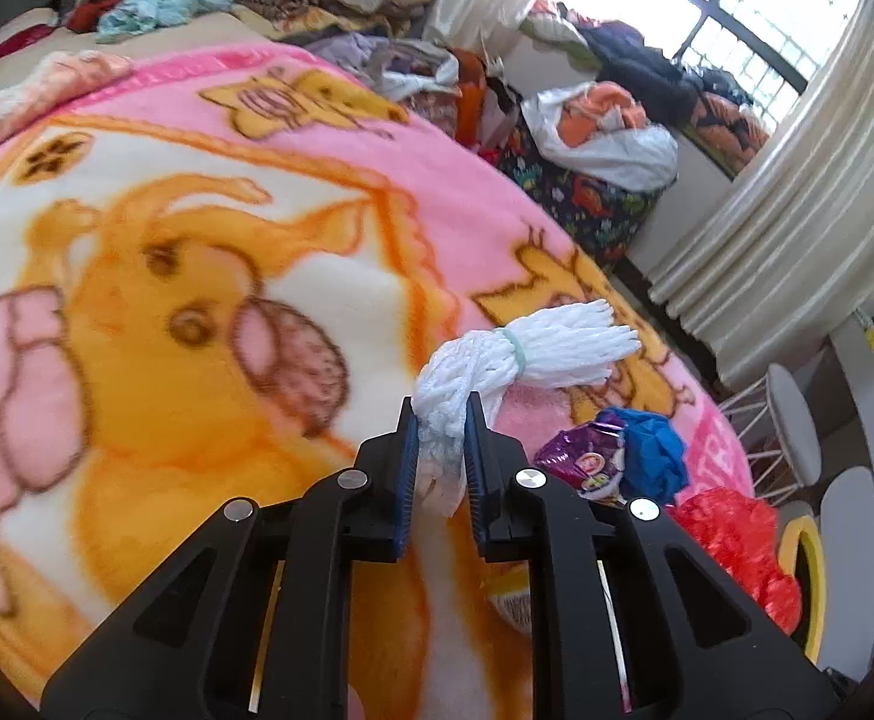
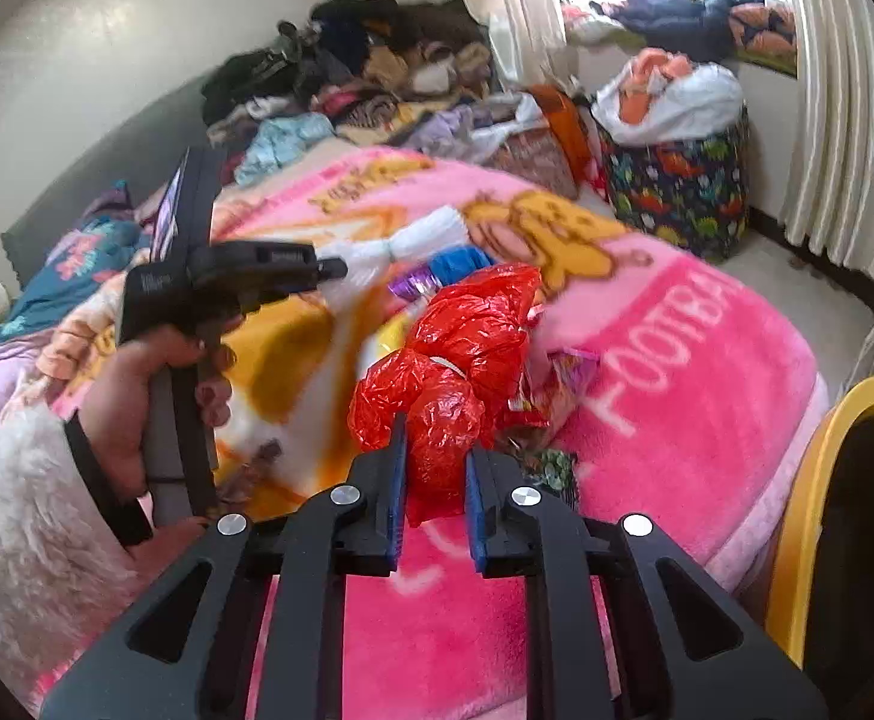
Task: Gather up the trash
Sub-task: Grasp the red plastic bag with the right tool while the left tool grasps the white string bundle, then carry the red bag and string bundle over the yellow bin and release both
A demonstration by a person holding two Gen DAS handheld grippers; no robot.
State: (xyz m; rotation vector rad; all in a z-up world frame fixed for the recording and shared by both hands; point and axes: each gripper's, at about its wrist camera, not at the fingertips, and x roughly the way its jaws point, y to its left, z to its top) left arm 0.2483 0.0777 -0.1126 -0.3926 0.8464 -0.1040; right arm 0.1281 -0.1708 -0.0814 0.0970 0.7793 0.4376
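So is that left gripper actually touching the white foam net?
Touching. In the left wrist view the left gripper has closed its blue pads on the twisted end of the white foam net, with no gap on either side.

Pale walls point(image 2: 77, 60), bright barred window point(image 1: 736, 6) with cream curtains point(image 1: 796, 180), clothes-heaped bed point(image 1: 257, 210).

Wrappers point(image 1: 586, 462) crowding tools; bare blanket point(image 1: 197, 240) leftward
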